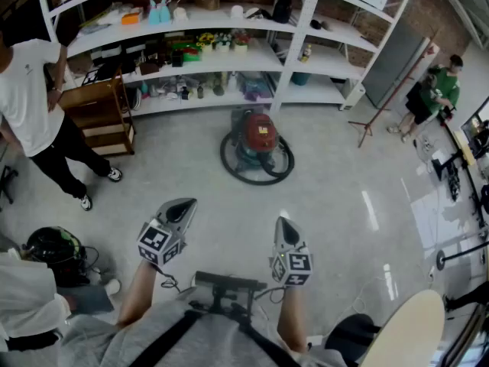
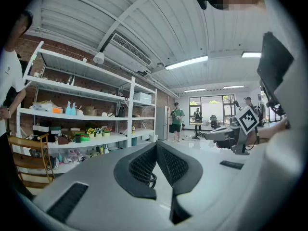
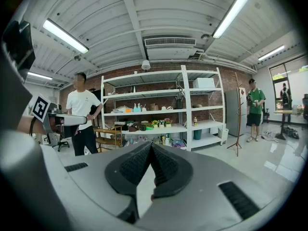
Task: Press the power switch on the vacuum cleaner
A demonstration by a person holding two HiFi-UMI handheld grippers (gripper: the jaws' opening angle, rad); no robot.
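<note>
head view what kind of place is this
Likely a workshop or lab: tall stocked white shelves against a brick wall, and a red vacuum on a glossy floor.

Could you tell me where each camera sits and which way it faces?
Head view: on the person's head, facing steeply down at the red drum-shaped vacuum cleaner; shows left gripper, right gripper, forearms.
Left gripper view: on the left gripper, looking along its shut jaws across the room; right gripper at right.
Right gripper view: on the right gripper, facing the white metal shelf rack; left gripper at left.
All three share that rack.
</note>
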